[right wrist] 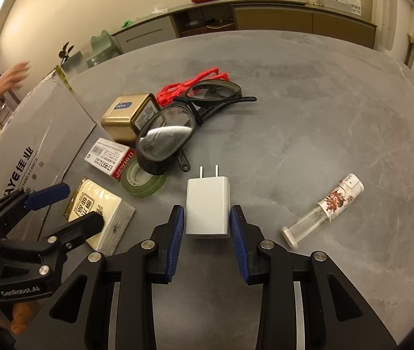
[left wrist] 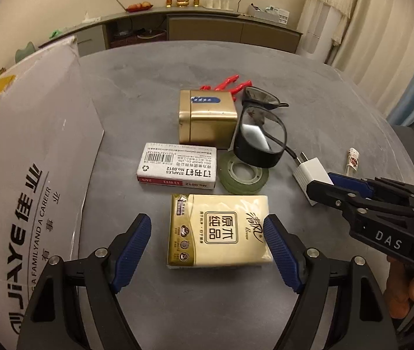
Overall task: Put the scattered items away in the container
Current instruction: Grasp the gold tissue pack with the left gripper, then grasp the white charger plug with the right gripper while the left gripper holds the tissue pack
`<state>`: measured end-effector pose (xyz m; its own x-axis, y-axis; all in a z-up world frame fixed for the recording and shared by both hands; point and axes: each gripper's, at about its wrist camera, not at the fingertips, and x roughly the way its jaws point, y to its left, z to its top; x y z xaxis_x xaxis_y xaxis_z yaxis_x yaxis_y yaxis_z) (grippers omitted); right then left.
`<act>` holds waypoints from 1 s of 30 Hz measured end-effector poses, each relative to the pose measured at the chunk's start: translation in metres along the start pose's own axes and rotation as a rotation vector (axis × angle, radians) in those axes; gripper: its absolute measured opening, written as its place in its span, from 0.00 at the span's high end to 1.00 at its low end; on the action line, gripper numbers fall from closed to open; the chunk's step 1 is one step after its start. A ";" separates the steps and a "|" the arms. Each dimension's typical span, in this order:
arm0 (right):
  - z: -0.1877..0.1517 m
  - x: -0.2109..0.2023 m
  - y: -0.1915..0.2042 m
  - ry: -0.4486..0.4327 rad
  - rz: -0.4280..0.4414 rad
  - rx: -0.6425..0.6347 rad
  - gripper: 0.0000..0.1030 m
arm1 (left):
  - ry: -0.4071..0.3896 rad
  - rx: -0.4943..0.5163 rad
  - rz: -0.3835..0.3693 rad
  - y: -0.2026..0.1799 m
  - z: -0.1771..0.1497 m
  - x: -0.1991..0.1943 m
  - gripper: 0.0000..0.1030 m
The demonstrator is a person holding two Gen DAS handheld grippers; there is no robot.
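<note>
Clearly both claws are lining up grasps: the left claw (left wrist: 207,245) stands wide around the tissue pack (left wrist: 218,230) at lower centre of its view, while the right claw (right wrist: 207,236) brackets the white charger (right wrist: 208,208) narrowly, pads near but apparently not pressing. Close squarely on the long sides, charger gripped low, away from the prongs. The cardboard box (left wrist: 32,160) fills the left of the frame, its opening cut off and unseen. Whether the charger is truly touched I cannot tell.
</note>
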<state>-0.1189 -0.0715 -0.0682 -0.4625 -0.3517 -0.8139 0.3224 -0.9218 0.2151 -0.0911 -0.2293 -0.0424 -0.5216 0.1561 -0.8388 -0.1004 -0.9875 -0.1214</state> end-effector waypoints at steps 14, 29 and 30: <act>-0.003 0.003 0.003 0.004 -0.001 -0.005 0.67 | 0.021 0.029 0.026 -0.015 -0.003 0.022 0.27; -0.008 -0.009 0.010 -0.007 0.007 -0.014 0.67 | -0.016 0.019 0.044 -0.015 -0.007 -0.006 0.27; -0.008 -0.010 0.011 -0.008 0.006 -0.016 0.67 | -0.018 0.018 0.045 -0.015 -0.007 -0.008 0.27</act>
<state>-0.1041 -0.0770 -0.0624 -0.4674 -0.3581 -0.8083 0.3379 -0.9172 0.2111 -0.0797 -0.2160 -0.0379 -0.5412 0.1123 -0.8333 -0.0914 -0.9930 -0.0744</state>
